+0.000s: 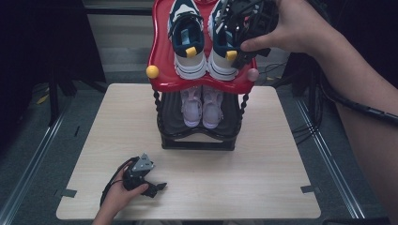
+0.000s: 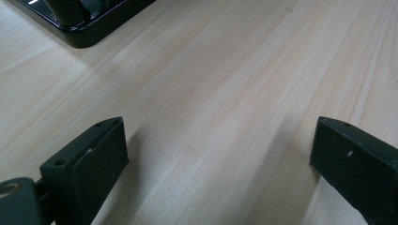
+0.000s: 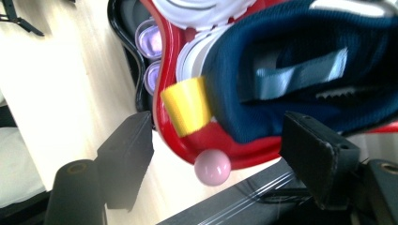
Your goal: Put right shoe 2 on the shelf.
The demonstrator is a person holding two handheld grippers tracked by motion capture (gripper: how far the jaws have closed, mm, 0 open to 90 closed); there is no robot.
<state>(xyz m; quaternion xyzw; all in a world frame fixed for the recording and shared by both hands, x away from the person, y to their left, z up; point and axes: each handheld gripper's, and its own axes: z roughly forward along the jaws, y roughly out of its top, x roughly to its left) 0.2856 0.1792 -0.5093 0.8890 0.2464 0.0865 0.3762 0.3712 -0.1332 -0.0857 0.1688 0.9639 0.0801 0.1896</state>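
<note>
Nearest the lens, the left gripper [image 1: 149, 186] rests on the table [image 1: 263, 187] before the shoe rack [image 1: 197, 140], jaws spread, nothing between. Up on the rack's red tray [image 1: 162, 56] stand two navy sneakers; the right gripper [image 1: 239, 35], jaws parted, straddles the right sneaker [image 1: 220, 63] heel without pinching. Below sit two pink shoes [image 1: 202, 108]

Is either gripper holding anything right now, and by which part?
Nothing is held. The right gripper stands open around the heel of the navy shoe; the left gripper is open over the table.
</note>
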